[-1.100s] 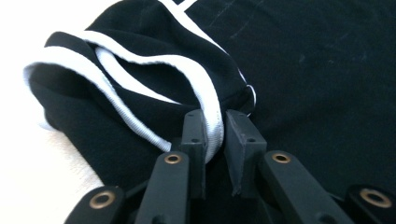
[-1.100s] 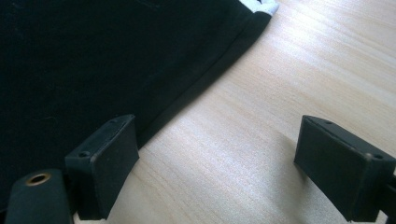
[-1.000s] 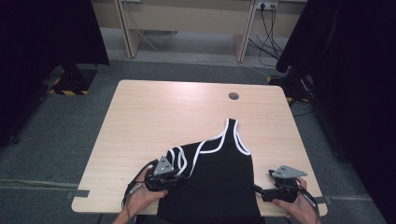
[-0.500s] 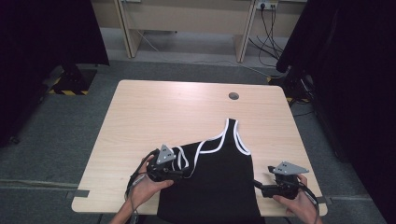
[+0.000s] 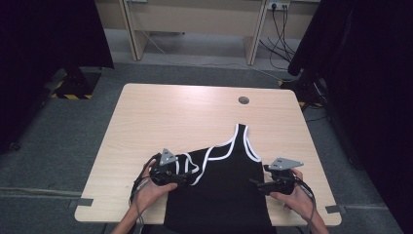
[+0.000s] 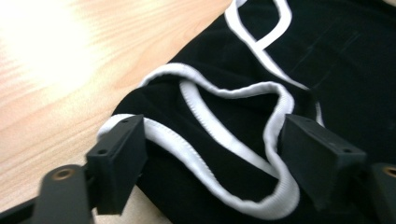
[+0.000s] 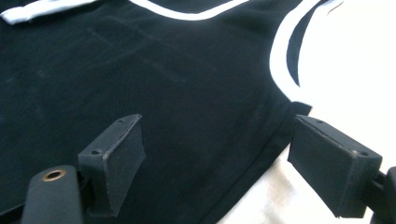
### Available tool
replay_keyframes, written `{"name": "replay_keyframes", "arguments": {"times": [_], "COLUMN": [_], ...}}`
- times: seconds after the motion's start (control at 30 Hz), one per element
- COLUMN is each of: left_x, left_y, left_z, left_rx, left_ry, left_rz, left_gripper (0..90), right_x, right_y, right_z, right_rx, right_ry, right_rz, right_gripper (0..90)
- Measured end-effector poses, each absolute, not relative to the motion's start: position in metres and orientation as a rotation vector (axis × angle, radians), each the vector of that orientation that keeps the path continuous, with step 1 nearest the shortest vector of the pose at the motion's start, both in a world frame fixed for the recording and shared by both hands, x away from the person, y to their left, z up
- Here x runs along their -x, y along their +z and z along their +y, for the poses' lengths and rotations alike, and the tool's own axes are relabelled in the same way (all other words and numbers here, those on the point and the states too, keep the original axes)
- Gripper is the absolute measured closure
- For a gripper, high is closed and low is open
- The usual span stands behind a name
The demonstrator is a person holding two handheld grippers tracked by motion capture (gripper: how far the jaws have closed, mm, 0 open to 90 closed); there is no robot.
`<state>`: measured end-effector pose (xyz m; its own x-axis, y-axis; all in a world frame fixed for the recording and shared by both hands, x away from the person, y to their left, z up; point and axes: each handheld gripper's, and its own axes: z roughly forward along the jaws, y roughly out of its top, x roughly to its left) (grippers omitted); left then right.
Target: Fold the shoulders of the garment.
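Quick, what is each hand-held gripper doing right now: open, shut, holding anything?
Left hand-held gripper: open, jaws just opened, white-trimmed strap of the black tank top lying loose between them.
Right hand-held gripper: open, holding nothing.

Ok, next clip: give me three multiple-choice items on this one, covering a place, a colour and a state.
1. Where does the black tank top lie on the table?
A. far edge
B. near edge
C. left corner

2. What colour is its trim?
A. white
B. red
C. yellow

3. How does the left hand-held gripper stand?
A. shut on the table edge
B. open over the folded strap
C. lifting the top

Key: 1 B, it hangs off the person's side; 2 A, white bands edge the straps; 3 B, the jaws, just opened, stand apart from the strap.
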<state>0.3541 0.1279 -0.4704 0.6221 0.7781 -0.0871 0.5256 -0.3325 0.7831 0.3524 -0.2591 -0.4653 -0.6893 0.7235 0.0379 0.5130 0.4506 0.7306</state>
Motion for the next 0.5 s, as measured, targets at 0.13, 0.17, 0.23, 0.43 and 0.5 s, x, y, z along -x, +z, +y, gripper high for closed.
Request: {"name": "replay_keyframes", "arguments": {"times": [0.13, 0.17, 0.23, 0.43, 0.5], "left_x": [-0.342, -0.339, -0.331, -0.313, -0.31], "left_y": [-0.467, -0.466, -0.465, -0.47, -0.473], "left_z": [0.126, 0.125, 0.125, 0.125, 0.124], "left_rx": [-2.002, -2.001, -2.0, -2.018, -2.035], "left_ry": [0.39, 0.386, 0.387, 0.389, 0.391], "left_rz": [0.993, 0.984, 0.965, 0.95, 0.952], "left_gripper": [15.7, 14.9, 14.3, 13.3, 12.9], "right_x": [-0.362, -0.364, -0.368, -0.381, -0.385], "right_y": [-0.466, -0.466, -0.465, -0.464, -0.465], "right_z": [-0.257, -0.256, -0.255, -0.251, -0.249], "right_rx": [-1.075, -1.079, -1.083, -1.086, -1.091], "right_ry": [1.077, 1.076, 1.079, 1.083, 1.088], "right_rz": [2.414, 2.414, 2.409, 2.407, 2.407], "right_gripper": [19.4, 19.4, 19.5, 19.7, 19.8]}}
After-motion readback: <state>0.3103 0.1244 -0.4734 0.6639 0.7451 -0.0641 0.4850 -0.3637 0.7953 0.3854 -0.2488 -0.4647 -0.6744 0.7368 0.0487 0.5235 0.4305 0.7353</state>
